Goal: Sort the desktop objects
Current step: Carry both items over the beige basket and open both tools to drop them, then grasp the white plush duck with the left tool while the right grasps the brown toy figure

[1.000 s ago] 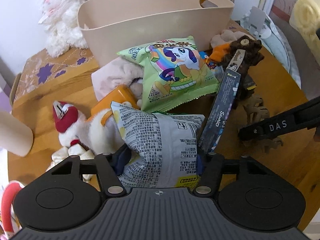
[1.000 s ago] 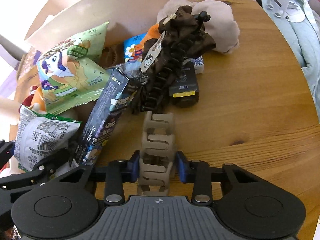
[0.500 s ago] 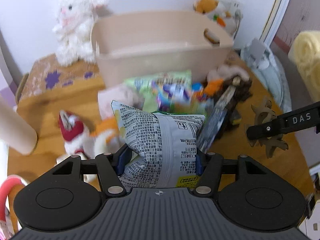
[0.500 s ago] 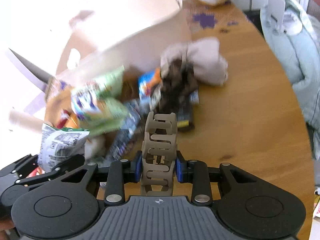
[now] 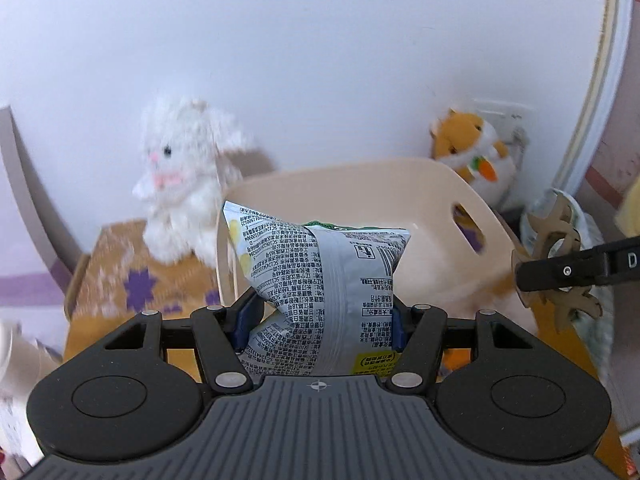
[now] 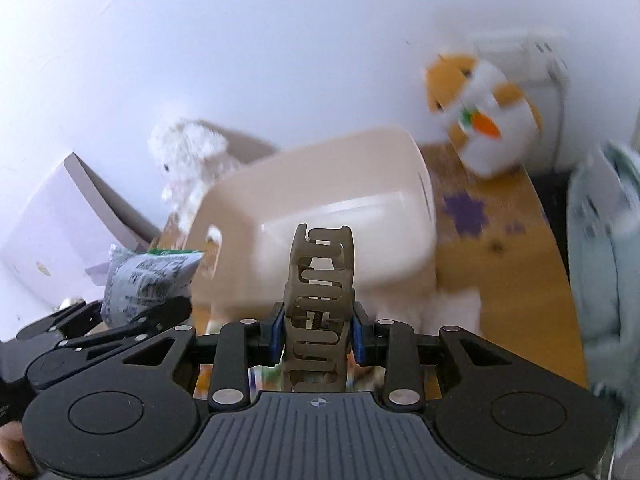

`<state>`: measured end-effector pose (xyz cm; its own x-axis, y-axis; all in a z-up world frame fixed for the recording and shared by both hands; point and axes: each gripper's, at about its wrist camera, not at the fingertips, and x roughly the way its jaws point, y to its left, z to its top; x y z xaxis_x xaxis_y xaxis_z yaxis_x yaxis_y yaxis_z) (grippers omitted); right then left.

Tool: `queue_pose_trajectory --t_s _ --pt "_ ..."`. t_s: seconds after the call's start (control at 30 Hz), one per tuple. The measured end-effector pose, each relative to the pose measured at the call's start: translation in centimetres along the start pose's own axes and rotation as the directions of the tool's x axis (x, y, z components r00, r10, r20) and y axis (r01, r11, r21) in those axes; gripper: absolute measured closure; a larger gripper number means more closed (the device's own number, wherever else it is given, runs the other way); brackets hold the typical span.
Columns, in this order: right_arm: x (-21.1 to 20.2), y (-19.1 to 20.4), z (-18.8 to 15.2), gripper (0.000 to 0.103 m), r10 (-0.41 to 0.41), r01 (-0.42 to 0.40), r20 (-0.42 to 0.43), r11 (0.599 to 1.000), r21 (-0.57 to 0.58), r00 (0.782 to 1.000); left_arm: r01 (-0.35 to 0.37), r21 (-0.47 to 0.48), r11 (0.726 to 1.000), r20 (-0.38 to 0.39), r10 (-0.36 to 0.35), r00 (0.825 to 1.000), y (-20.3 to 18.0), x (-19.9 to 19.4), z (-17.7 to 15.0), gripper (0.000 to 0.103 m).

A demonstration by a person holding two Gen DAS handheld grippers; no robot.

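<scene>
**Left wrist view: both grippers loaded, beige bin ahead**

At upper left of the left wrist view a white plush rabbit point(image 5: 182, 176) sits on a patterned cloth point(image 5: 136, 280). At centre, the left gripper point(image 5: 320, 320) has its blue pads pressed into the sides of a grey snack bag point(image 5: 320, 280), which stands up in front of the beige bin point(image 5: 436, 216). An orange hamster plush point(image 5: 472, 148) sits behind the bin at upper right. At the right edge the other tool's finger crosses a tan hair claw point(image 5: 556, 236).

In the right wrist view the bag shows at lower left, and at centre the right gripper point(image 6: 318, 334) is clamped on the hair claw, upright before the blurred bin.
</scene>
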<state>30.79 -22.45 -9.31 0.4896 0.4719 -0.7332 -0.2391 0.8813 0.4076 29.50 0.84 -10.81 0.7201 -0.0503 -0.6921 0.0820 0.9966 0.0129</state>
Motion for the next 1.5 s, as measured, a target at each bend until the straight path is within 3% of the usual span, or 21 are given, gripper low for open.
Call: queue_pose_trajectory --t_s 0.23,0.4,0.5,0.57,0.6,0.67,0.9,1.03,1.23,1.5 --pt "6.4 -0.8 4.1 0.073 -0.049 0.049 -0.040 0.999 0.002 0.998 -0.040 -0.006 0.999 -0.066 0.039 0.997 0.2 6.5 3.2 0.041" --pt "10.3 -1.7 4.7 0.073 -0.110 0.108 -0.085 0.994 -0.034 0.990 -0.062 -0.042 0.997 -0.156 0.055 0.986 0.6 10.4 2.8 0.041" --pt "11.9 -2.3 4.5 0.073 -0.118 0.116 -0.118 0.993 -0.025 0.986 -0.080 -0.047 0.996 -0.156 0.072 0.985 0.6 11.4 2.2 0.040" --pt "12.2 -2.6 4.2 0.058 -0.123 0.122 -0.124 0.992 -0.011 0.985 -0.092 -0.059 0.994 -0.157 0.082 0.984 0.7 11.7 2.0 0.037" --pt "12.2 -2.8 4.0 0.057 -0.122 0.123 -0.120 0.992 -0.006 0.985 -0.080 -0.071 0.994 -0.169 0.067 0.983 0.8 11.8 1.9 0.033" --pt "12.1 -2.9 3.7 0.044 -0.129 0.127 -0.111 0.992 -0.019 0.985 -0.065 -0.085 0.994 -0.177 0.049 0.983 0.9 12.0 1.8 0.025" --pt "9.1 -3.0 2.9 0.011 -0.128 0.128 0.000 0.991 -0.044 0.992 -0.076 -0.069 0.995 -0.116 0.067 0.991 0.9 9.9 1.8 0.021" --pt "6.9 -2.8 1.8 0.000 -0.100 0.106 0.084 0.991 -0.079 0.991 -0.071 -0.058 0.996 -0.084 0.066 0.994 1.3 7.7 1.9 0.021" --pt "5.2 -2.3 -0.7 0.000 -0.172 0.183 0.098 0.975 -0.127 0.980 -0.071 -0.104 0.992 -0.053 0.066 0.996 3.5 3.7 0.7 0.019" --pt "2.6 -2.7 -5.3 0.000 -0.091 0.105 0.110 0.987 -0.124 0.990 -0.097 -0.177 0.979 -0.087 0.082 0.993 6.7 -0.4 -4.1 0.019"
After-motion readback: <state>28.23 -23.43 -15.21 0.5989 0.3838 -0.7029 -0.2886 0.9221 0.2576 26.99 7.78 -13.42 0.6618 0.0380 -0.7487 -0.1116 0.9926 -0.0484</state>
